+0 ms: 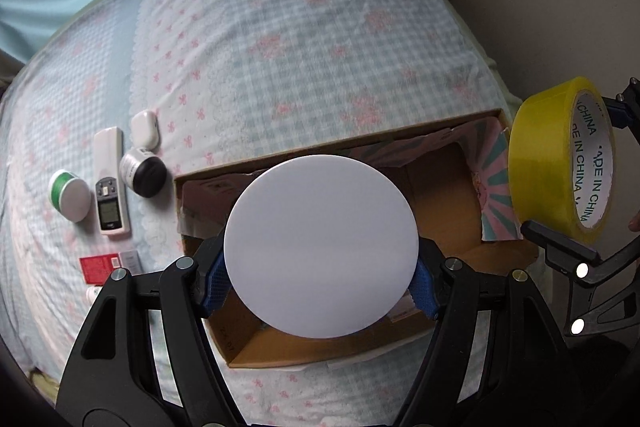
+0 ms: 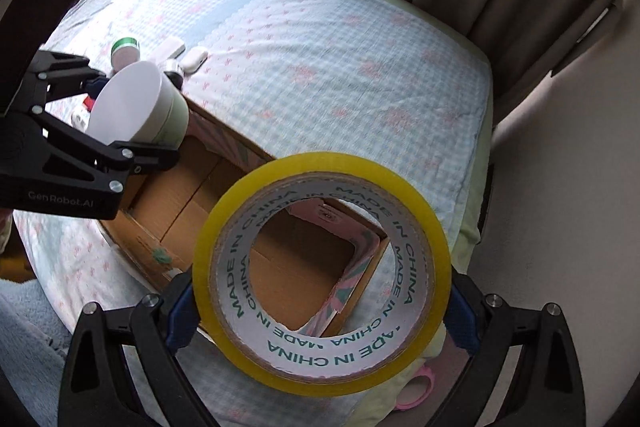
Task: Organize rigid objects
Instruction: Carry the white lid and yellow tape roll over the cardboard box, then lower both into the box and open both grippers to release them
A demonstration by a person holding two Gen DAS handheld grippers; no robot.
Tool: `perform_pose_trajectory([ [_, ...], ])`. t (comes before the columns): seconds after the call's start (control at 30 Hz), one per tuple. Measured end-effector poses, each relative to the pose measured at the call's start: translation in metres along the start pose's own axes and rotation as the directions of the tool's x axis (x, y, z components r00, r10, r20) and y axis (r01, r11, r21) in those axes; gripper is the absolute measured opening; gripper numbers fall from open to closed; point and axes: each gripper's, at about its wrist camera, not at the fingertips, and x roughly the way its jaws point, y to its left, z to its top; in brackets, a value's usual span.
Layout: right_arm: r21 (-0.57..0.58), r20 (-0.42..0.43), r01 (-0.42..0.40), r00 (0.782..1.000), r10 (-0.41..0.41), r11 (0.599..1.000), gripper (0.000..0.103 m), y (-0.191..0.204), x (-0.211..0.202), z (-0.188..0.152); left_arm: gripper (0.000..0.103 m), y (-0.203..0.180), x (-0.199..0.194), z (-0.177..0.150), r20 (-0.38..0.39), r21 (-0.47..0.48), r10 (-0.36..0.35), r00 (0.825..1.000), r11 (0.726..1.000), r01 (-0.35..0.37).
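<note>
Two grippers, each loaded, are poised over one open cardboard box on a patterned bedspread.

Left wrist view. The left gripper (image 1: 322, 281) pinches a white round jar (image 1: 321, 246) between its blue pads (image 1: 424, 293), lid towards the lens, directly above the cardboard box (image 1: 440, 195). The box floor beneath appears bare. At far right the yellow tape roll (image 1: 560, 159) sits in the right gripper (image 1: 570, 171), over the box's right end. Left of the box, on the bedspread (image 1: 300, 47), lie a green-banded spool (image 1: 69, 194), a remote control (image 1: 110, 179), a black-lidded jar (image 1: 142, 173), a small white case (image 1: 145, 129) and a red packet (image 1: 98, 269), all apart from the box. Good practice, as a judgement: lower the jar straight until its base nears the floor, then let go, so it lands upright.

Right wrist view. The right gripper (image 2: 322, 311) clamps the tape roll (image 2: 322, 275) across its outer rim, pads pressing either side; through the core the box's near corner (image 2: 344, 267) shows. The left gripper (image 2: 96, 123) holds the jar (image 2: 140, 103) above the far end of the box. The two loads stand well apart, so both could likely descend together. Set the roll flat near its own end, clear of the box wall, leaving room for the remaining items.
</note>
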Motion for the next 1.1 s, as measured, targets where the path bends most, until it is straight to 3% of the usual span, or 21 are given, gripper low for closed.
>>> perform_pose_trajectory([
  [0.17, -0.045, -0.043, -0.085, 0.996, 0.083, 0.995, 0.096, 0.010, 0.040, -0.004, 0.068, 0.000, 0.045, -0.001, -0.082, 0.005, 0.019, 0.996, 1.000, -0.018],
  [0.4, -0.132, -0.089, -0.131, 0.989, 0.120, 0.982, 0.096, 0.033, 0.080, -0.010, 0.068, -0.006, 0.081, -0.002, -0.137, 0.067, 0.060, 0.989, 0.996, -0.051],
  [0.57, -0.131, -0.104, -0.160, 0.984, 0.147, 0.978, 0.096, 0.045, 0.104, -0.017, 0.068, -0.014, 0.093, -0.007, -0.148, 0.127, 0.092, 0.985, 0.989, -0.073],
  [0.9, -0.130, -0.083, -0.172, 0.983, 0.163, 0.976, 0.097, 0.050, 0.115, -0.019, 0.068, -0.003, 0.098, -0.015, -0.145, 0.088, 0.048, 0.988, 0.995, -0.036],
  [0.93, -0.122, -0.079, -0.164, 0.985, 0.155, 0.979, 0.097, 0.049, 0.115, -0.018, 0.070, -0.003, 0.097, -0.014, -0.148, 0.083, 0.041, 0.988, 0.996, -0.029],
  [1.0, -0.091, -0.104, -0.177, 0.980, 0.168, 0.980, 0.097, 0.047, 0.118, -0.017, 0.103, -0.003, 0.090, -0.011, -0.129, 0.079, 0.036, 0.991, 0.997, -0.026],
  [1.07, -0.080, -0.147, -0.193, 0.973, 0.180, 0.978, 0.097, 0.045, 0.122, -0.016, 0.103, -0.004, 0.081, -0.009, -0.089, 0.087, 0.035, 0.995, 0.996, -0.027],
  [1.1, -0.078, -0.151, -0.199, 0.971, 0.186, 0.977, 0.102, 0.045, 0.122, -0.017, 0.103, -0.003, 0.078, -0.007, -0.086, 0.088, 0.029, 0.996, 0.996, -0.021],
])
